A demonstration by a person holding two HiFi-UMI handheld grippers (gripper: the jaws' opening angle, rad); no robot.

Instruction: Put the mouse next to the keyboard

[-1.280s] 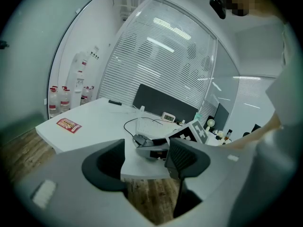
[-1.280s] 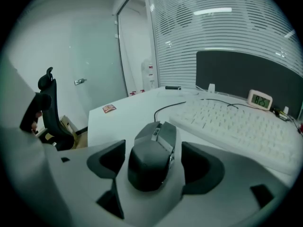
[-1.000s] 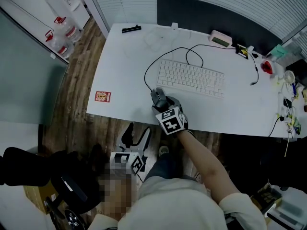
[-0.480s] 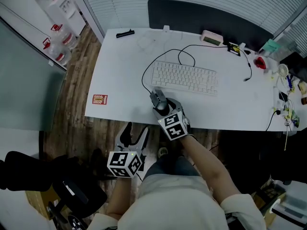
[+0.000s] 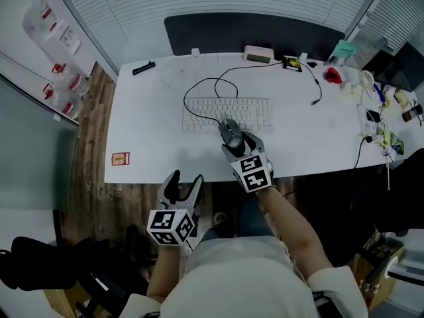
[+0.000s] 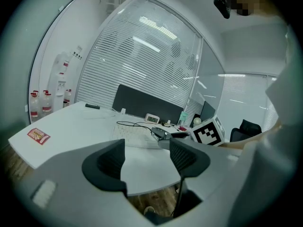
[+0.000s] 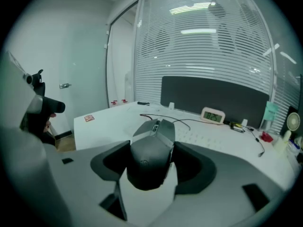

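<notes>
A dark grey mouse (image 5: 231,135) sits between the jaws of my right gripper (image 5: 234,142), whose pads press its sides. It is at the near edge of the white keyboard (image 5: 225,113), about mid-length; I cannot tell whether it rests on the desk. In the right gripper view the mouse (image 7: 151,155) fills the gap of the gripper (image 7: 154,167), with the keyboard (image 7: 201,137) beyond. My left gripper (image 5: 183,185) hangs open and empty below the desk's near edge. From the left gripper (image 6: 147,157) view the mouse (image 6: 161,132) shows to the right.
The white desk (image 5: 146,131) carries a looping black cable (image 5: 211,88), a small clock (image 5: 258,53), a black pen (image 5: 143,67) at the far left and a red card (image 5: 120,158) near the front left. Clutter (image 5: 381,111) crowds the right end. Water bottles (image 5: 56,78) stand on the floor.
My right gripper has carried the mouse from the keyboard's left front corner rightward to the middle of its near edge. The left gripper has come up into fuller view.
</notes>
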